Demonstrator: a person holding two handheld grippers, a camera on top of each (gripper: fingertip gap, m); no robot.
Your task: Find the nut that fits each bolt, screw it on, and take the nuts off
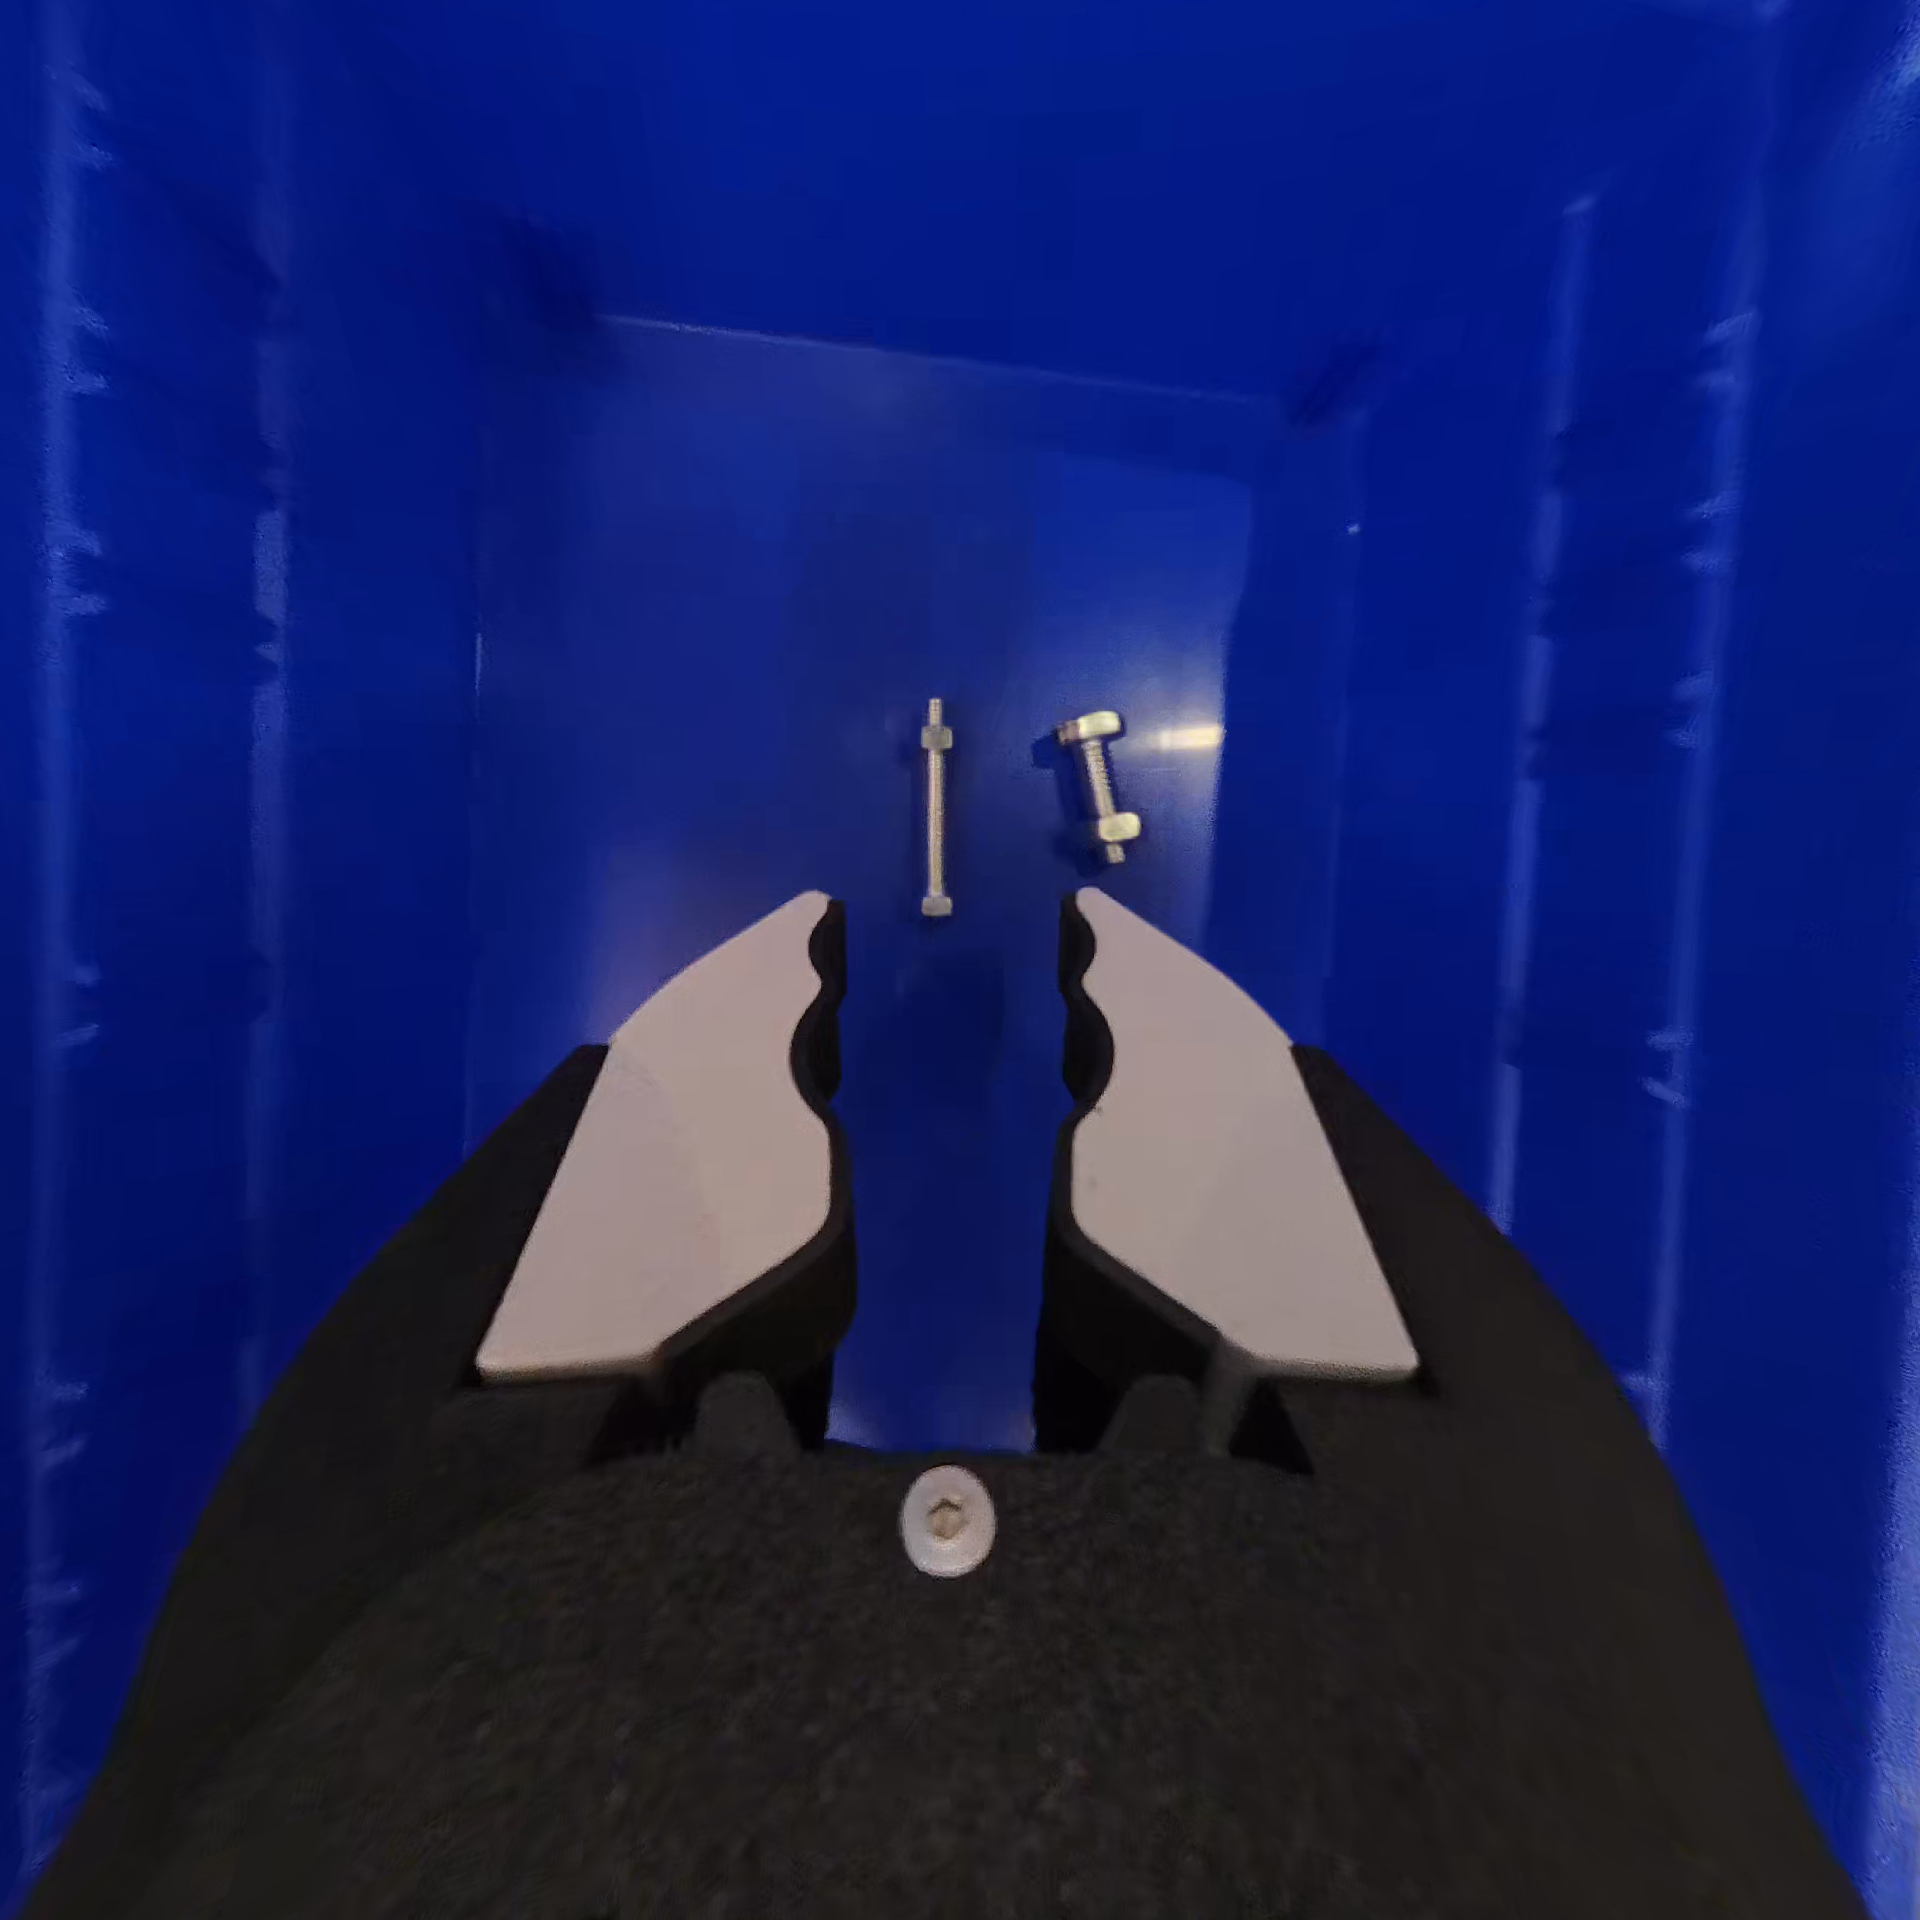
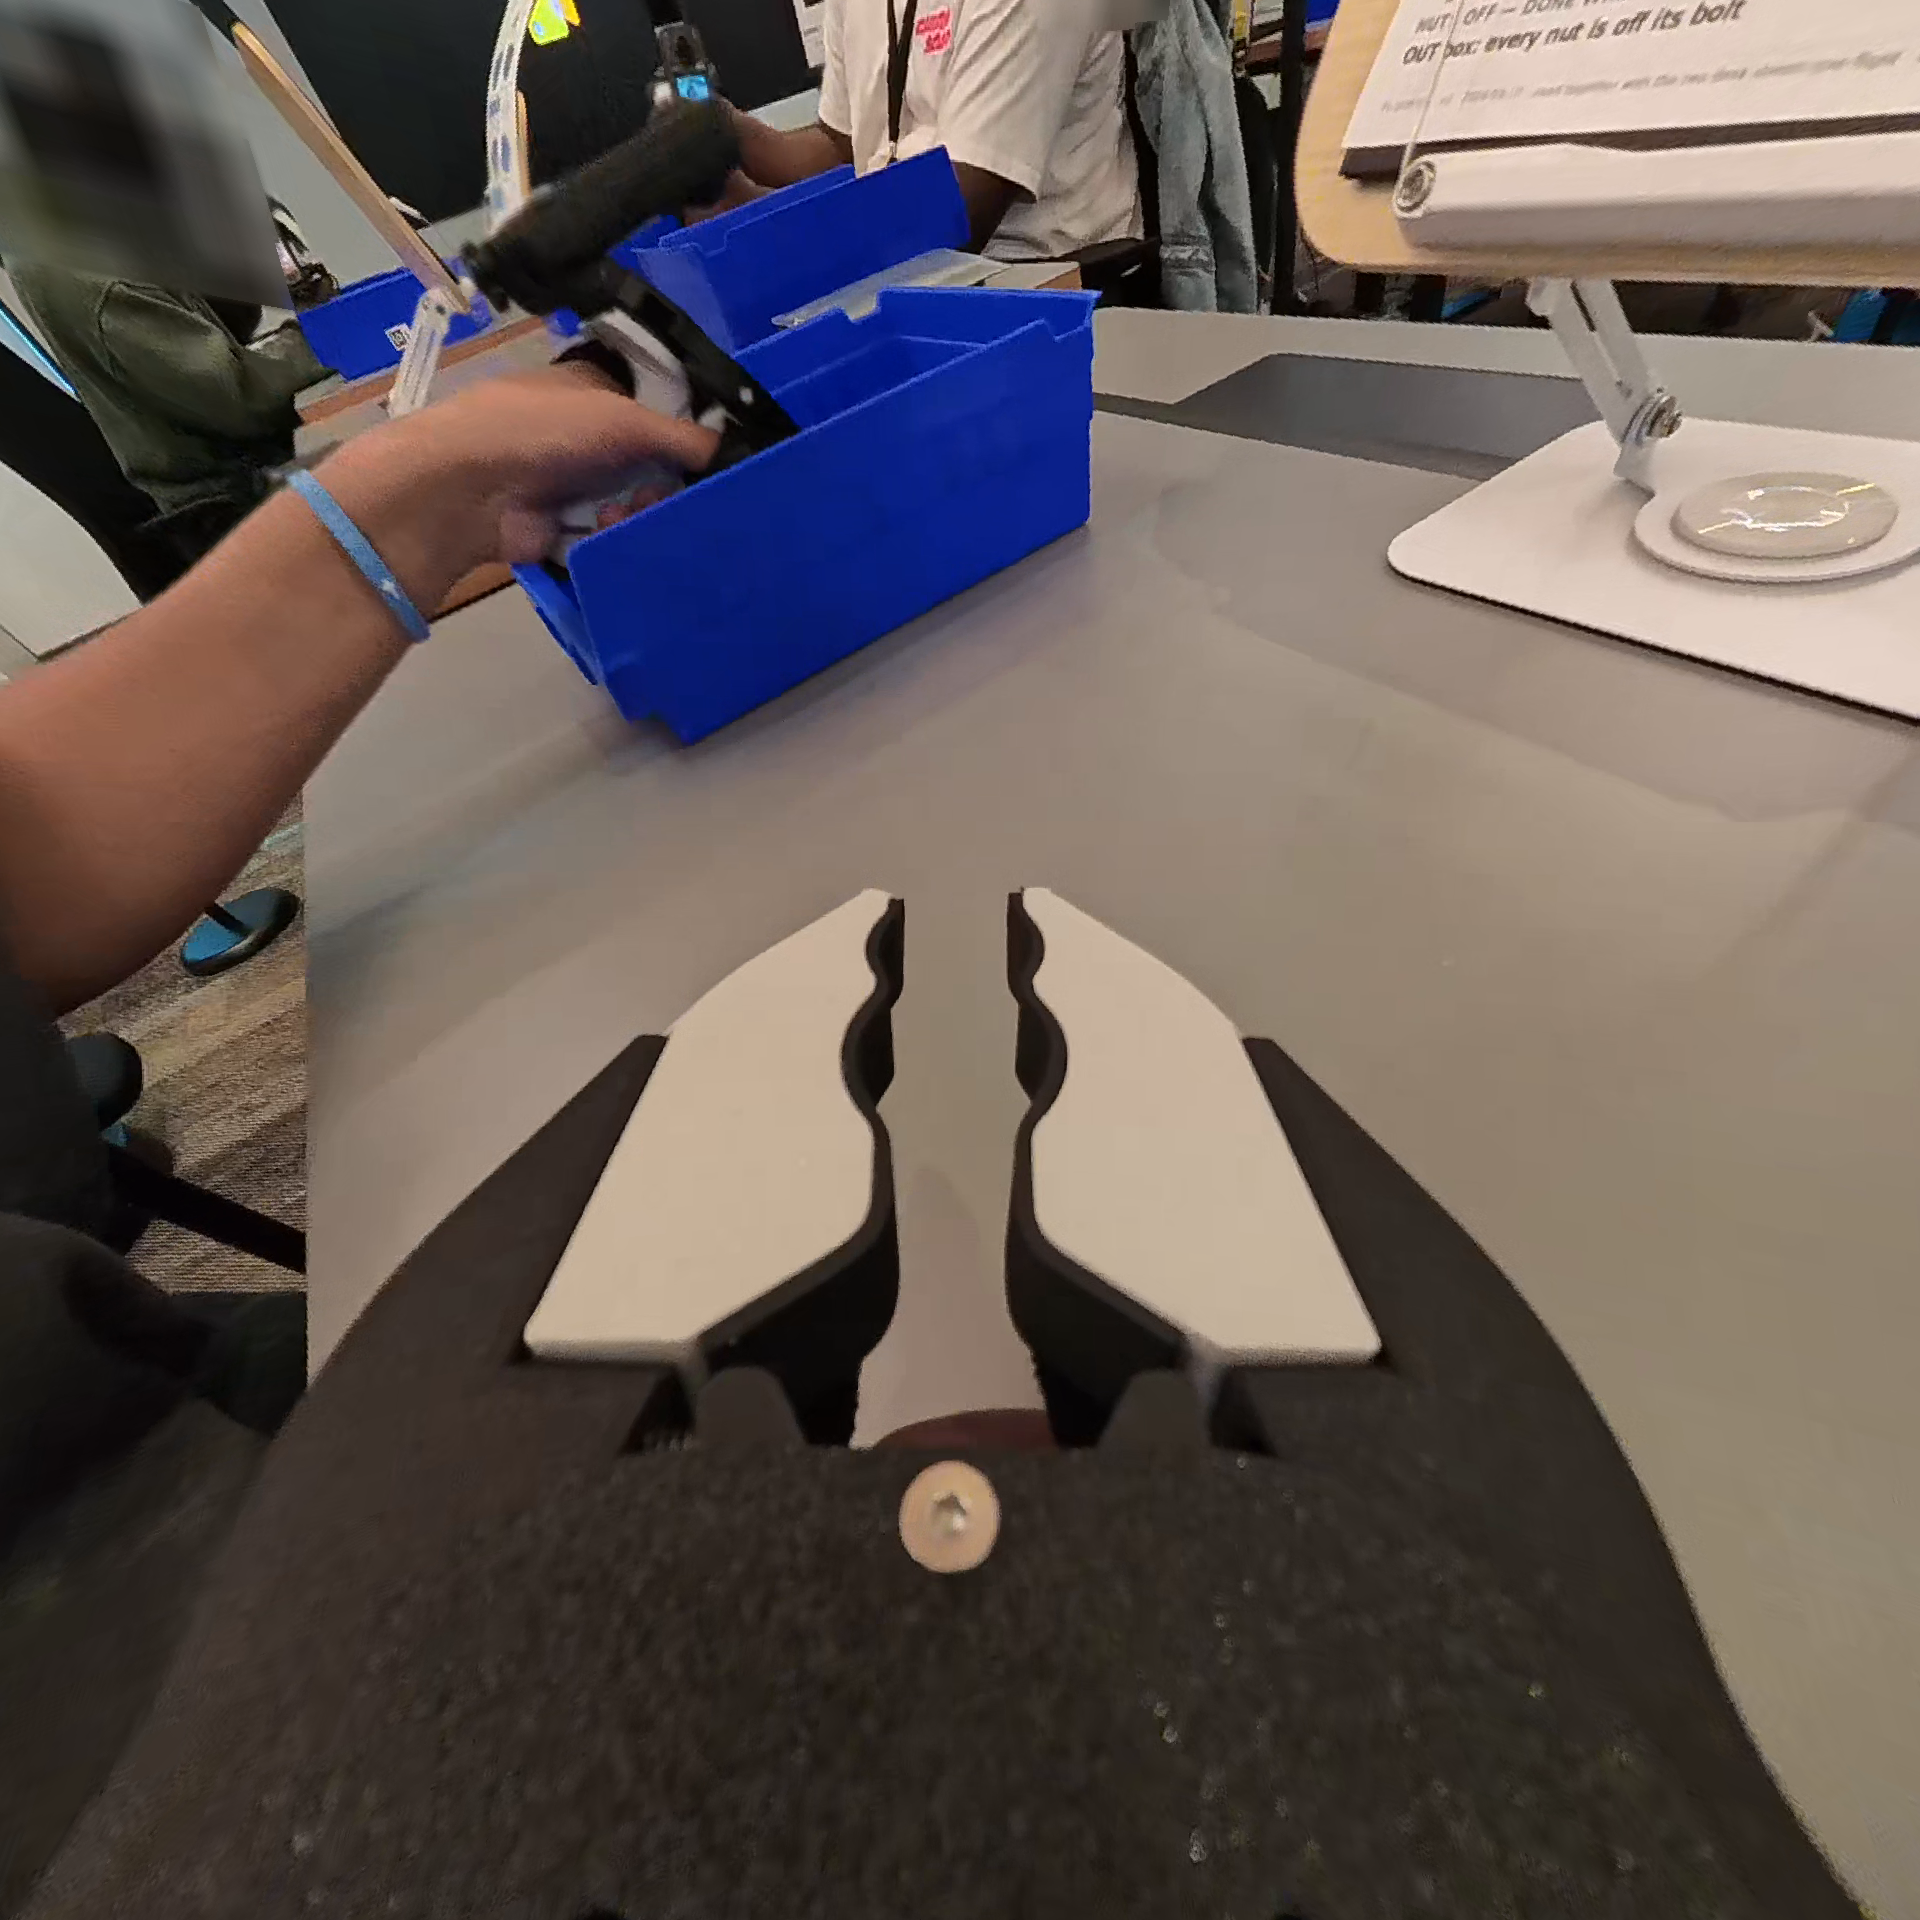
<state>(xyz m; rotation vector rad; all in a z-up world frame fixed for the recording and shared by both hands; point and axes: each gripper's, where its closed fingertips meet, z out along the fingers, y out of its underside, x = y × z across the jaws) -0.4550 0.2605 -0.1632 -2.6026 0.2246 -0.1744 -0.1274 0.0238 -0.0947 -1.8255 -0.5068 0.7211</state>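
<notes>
1. Our left gripper, jaws apart and empty, reaches into the blue bin.
2. Just ahead we see the long bolt; the short bolt lies ahead-right, both nutted.
3. Our right gripper hovers over the grey table, narrowly parted, empty.

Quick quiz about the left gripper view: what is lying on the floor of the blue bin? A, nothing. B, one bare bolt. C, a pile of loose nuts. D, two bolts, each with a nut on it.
D: a long thin bolt and a short thick bolt lie side by side in the blue bin, each with a nut threaded on.
</notes>
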